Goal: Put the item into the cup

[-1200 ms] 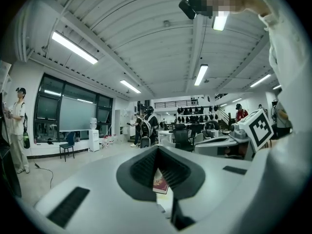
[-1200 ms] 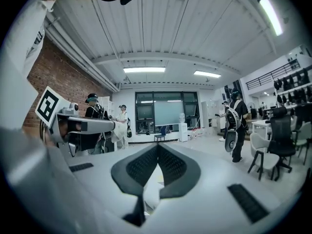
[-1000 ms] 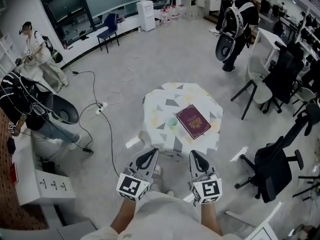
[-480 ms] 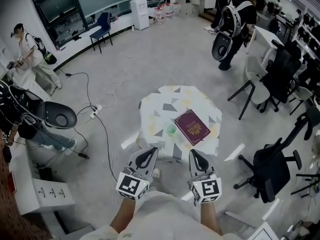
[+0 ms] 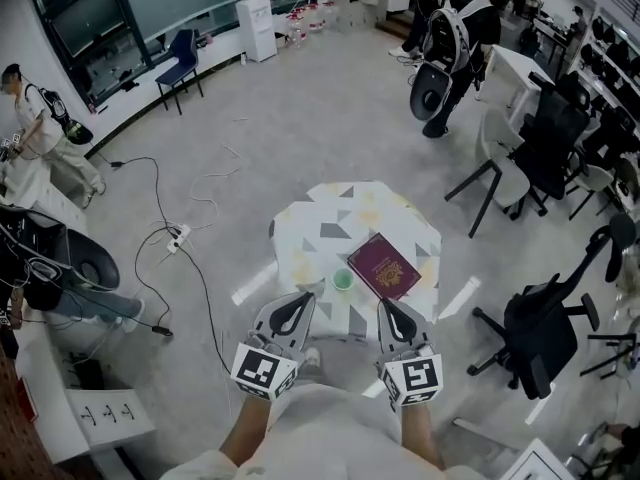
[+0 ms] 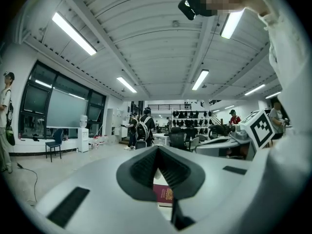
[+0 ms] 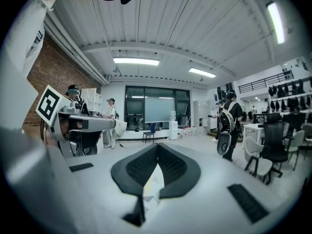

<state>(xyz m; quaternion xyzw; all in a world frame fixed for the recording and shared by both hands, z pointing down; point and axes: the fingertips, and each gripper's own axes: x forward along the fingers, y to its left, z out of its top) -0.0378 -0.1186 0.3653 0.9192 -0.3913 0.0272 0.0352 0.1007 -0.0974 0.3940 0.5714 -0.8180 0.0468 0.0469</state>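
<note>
A small green cup stands near the front edge of a round table with a white patterned cloth. Just right of the cup lies a maroon booklet, flat on the cloth. My left gripper and right gripper are held side by side in front of the table, short of its edge, both shut and holding nothing. In the left gripper view the booklet shows through the gap below the touching jaw tips of that gripper. The right gripper looks over the tablecloth.
Black office chairs stand to the right, and a pale chair at the back right. Cables and a power strip run over the floor to the left. People stand at the far back and at the left.
The table, cup and booklet have drawn nearer to me and lower in the head view. Both grippers keep their place in front of me, still shut.
</note>
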